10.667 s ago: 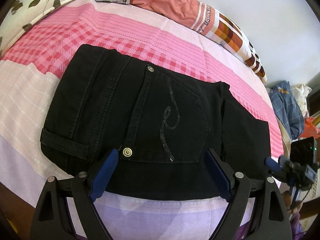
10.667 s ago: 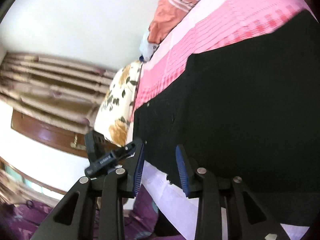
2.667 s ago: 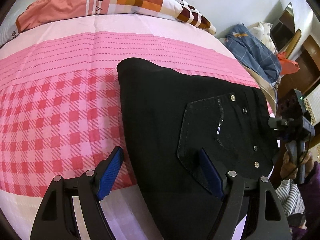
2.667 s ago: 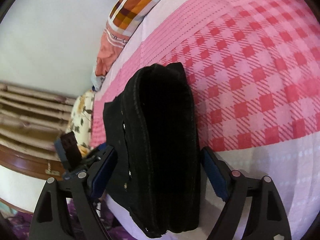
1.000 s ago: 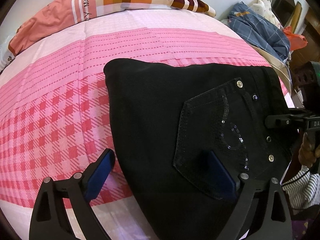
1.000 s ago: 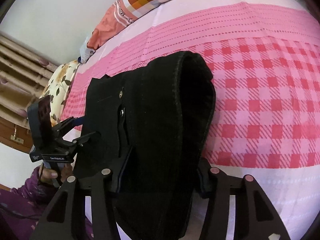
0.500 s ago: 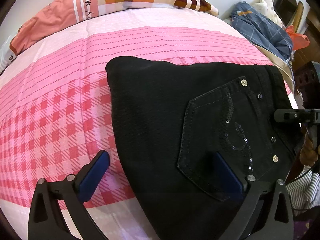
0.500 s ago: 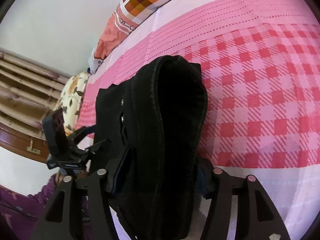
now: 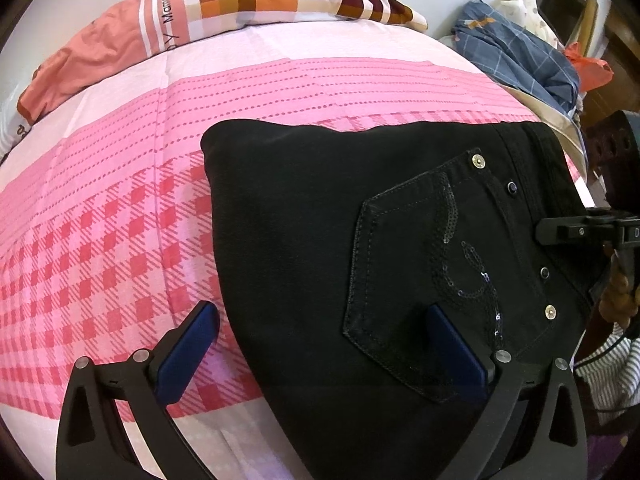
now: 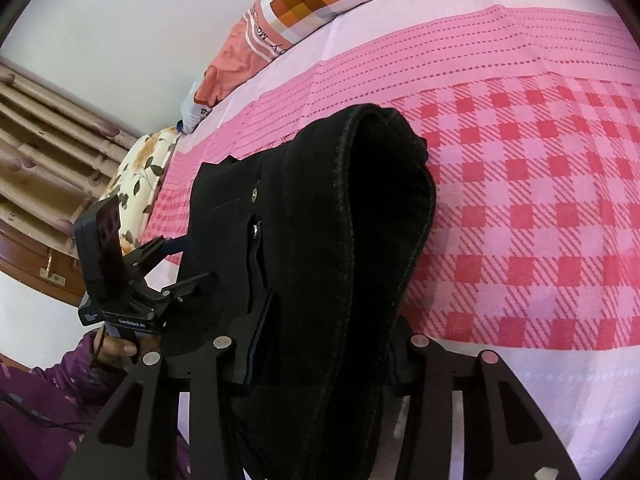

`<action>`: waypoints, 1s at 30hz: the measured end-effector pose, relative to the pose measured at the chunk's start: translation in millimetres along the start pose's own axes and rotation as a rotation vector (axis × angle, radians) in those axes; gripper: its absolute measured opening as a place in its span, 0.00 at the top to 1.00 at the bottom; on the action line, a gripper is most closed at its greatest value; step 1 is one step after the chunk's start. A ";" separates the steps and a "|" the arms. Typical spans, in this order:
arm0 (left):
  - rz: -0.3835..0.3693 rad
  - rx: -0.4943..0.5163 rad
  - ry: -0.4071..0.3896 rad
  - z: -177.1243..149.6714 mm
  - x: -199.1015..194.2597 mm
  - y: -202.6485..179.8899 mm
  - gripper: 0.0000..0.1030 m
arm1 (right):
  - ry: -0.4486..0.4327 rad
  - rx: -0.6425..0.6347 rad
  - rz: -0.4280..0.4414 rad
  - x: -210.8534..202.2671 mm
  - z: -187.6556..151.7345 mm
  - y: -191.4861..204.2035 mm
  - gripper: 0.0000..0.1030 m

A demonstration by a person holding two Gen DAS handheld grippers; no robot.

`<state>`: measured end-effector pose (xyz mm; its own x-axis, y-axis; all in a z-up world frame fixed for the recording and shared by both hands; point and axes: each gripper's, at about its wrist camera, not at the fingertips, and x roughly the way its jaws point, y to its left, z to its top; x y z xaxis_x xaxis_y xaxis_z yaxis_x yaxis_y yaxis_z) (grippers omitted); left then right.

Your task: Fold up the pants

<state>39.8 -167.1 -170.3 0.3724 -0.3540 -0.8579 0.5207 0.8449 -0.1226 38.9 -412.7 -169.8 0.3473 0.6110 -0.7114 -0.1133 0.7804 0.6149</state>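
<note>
The black pants (image 9: 320, 240) lie folded into a compact stack on the pink checked bed sheet (image 9: 100, 240), back pocket with sequin swirl (image 9: 460, 260) facing up. My left gripper (image 9: 320, 344) is open, its blue pads straddling the near edge of the stack. In the right wrist view my right gripper (image 10: 324, 348) is closed on the thick end of the folded pants (image 10: 352, 240), whose layers bulge up between the jaws. The left gripper's body (image 10: 116, 280) shows at the stack's far side.
A patchwork orange-and-brown pillow (image 9: 240, 4) lies at the head of the bed. A floral pillow (image 10: 136, 176) is at one side. A heap of blue checked clothes (image 9: 520, 52) sits beyond the bed edge. Wooden furniture (image 10: 32, 264) stands near the wall.
My right gripper has closed onto the end of the folded stack. My left gripper has edged slightly forward and stays open.
</note>
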 end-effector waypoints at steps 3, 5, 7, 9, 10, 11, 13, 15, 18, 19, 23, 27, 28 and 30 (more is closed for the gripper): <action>-0.005 -0.008 0.006 0.9 0.9 1.1 0.00 | 0.019 0.024 0.039 -0.3 2.7 -5.9 0.51; -0.006 -0.008 0.006 0.9 1.0 1.7 0.00 | 0.023 0.088 0.125 0.0 4.9 -14.1 0.40; -0.008 -0.010 0.005 0.7 0.8 1.6 0.00 | 0.016 0.122 0.164 1.3 5.8 -17.1 0.31; -0.008 -0.014 0.003 1.2 1.0 1.5 0.00 | 0.024 0.072 0.134 3.6 6.1 -7.7 0.28; -0.008 -0.014 0.003 1.5 1.2 1.5 0.00 | 0.026 0.041 0.109 4.1 6.2 -2.5 0.28; -0.010 -0.017 0.004 2.1 1.3 1.9 0.00 | 0.027 0.008 0.081 5.1 4.6 3.9 0.28; -0.012 -0.020 0.009 3.3 1.7 1.8 0.00 | 0.031 -0.020 0.049 5.4 4.0 6.8 0.37; -0.010 -0.022 0.014 4.3 2.0 1.1 0.00 | 0.031 -0.019 0.014 4.6 3.5 3.5 0.57; -0.008 -0.029 0.021 5.0 1.8 0.3 0.00 | 0.012 0.028 0.064 0.5 0.8 -5.0 0.61; -0.009 -0.030 0.021 5.6 1.8 -0.5 0.00 | 0.008 0.021 0.061 0.3 0.2 -4.1 0.61; -0.011 -0.031 0.025 5.5 1.6 -0.9 0.00 | 0.006 0.026 0.066 1.6 0.5 -8.1 0.61; -0.007 -0.031 0.032 6.7 2.7 -1.3 0.00 | 0.012 0.028 0.070 0.5 1.6 -11.8 0.54; -0.006 -0.031 0.034 7.1 3.6 -0.8 0.00 | 0.011 0.036 0.079 0.5 0.9 -12.9 0.54; -0.003 -0.033 0.037 7.6 4.6 -1.2 0.00 | 0.011 0.042 0.099 0.3 0.9 -16.9 0.54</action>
<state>46.7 -172.8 -170.4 0.3420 -0.3422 -0.8752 0.4963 0.8566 -0.1410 41.7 -425.8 -180.1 0.3256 0.6868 -0.6499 -0.1072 0.7097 0.6963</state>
